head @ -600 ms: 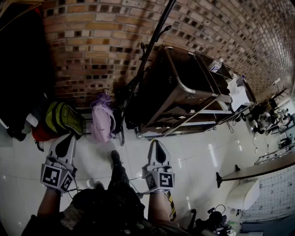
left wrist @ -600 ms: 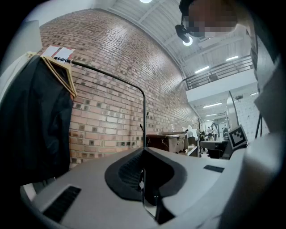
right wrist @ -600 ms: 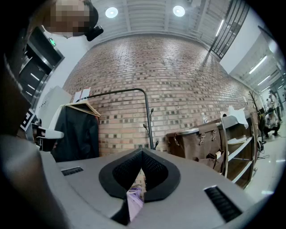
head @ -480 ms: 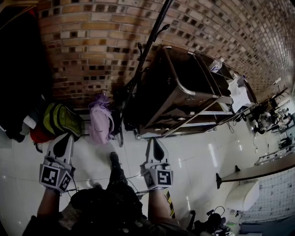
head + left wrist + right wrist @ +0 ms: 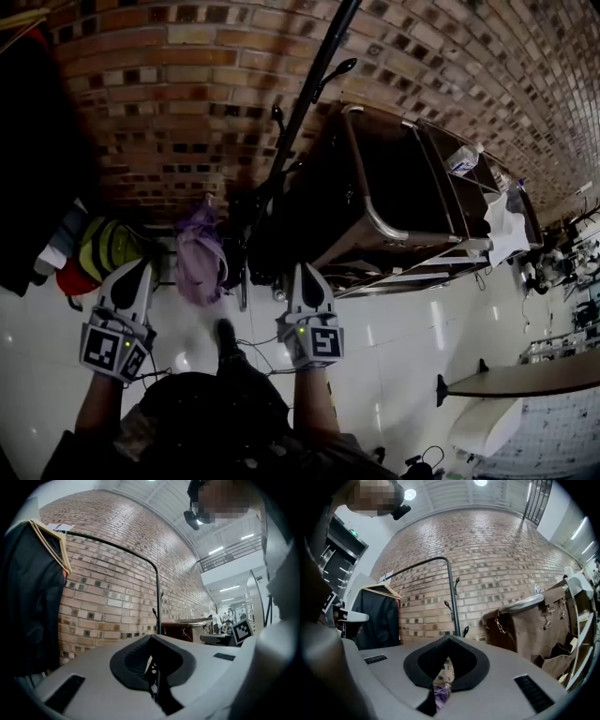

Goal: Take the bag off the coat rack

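Your left claw [image 5: 139, 272] and right claw [image 5: 302, 274] are both closed, empty. The purple bag [image 5: 199, 264] is beside the coat rack [image 5: 298, 117], untouched.

The right gripper [image 5: 449, 639] fills the lower frame, its grey jaws closed with the black tips meeting. A patch of a purple bag [image 5: 440, 694] shows through the narrow gap below the tips. Beyond stands a black coat rack [image 5: 452, 606] against a brick wall [image 5: 497, 564]. A dark coat [image 5: 377, 620] on a wooden hanger [image 5: 384, 590] hangs at left, and a brown canvas cart [image 5: 525, 625] stands at right.
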`<state>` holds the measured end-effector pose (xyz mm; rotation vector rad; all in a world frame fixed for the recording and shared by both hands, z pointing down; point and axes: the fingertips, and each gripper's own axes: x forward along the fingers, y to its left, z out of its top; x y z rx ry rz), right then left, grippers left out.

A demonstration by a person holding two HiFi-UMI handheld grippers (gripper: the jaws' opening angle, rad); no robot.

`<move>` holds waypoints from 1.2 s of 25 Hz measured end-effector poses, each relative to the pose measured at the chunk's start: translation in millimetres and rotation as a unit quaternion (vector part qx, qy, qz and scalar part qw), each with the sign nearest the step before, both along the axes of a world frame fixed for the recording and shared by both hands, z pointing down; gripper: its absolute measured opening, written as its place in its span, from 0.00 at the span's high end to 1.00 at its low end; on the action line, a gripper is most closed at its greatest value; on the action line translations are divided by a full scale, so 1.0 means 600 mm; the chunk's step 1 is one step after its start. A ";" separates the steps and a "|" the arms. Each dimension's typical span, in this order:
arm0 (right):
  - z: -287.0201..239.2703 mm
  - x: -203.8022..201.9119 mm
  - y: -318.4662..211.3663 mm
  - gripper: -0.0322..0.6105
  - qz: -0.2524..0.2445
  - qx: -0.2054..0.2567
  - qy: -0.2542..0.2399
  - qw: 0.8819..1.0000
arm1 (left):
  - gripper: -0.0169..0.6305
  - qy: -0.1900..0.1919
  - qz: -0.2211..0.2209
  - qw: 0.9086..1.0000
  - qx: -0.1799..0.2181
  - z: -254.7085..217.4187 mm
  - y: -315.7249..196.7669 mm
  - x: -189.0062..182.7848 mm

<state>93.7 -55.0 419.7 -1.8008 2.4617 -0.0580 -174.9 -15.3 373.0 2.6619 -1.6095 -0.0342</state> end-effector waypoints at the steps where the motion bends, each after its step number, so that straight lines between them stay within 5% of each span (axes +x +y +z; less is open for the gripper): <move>1: 0.004 0.003 -0.021 0.93 -0.005 -0.008 -0.001 1.000 | 0.92 -0.001 0.000 1.000 0.000 -0.001 -0.018 0.010; 12: 0.038 0.044 -0.215 0.87 -0.055 -0.032 0.017 0.998 | 0.92 -0.007 -0.018 1.000 -0.008 0.007 -0.215 0.116; 18: 0.082 0.038 -0.295 0.71 -0.100 -0.050 0.032 0.993 | 0.92 -0.005 -0.036 0.999 -0.020 0.041 -0.293 0.145; 30: 0.176 -0.004 -0.381 0.62 -0.175 -0.099 0.055 0.978 | 0.92 -0.007 -0.049 0.998 -0.049 0.086 -0.357 0.188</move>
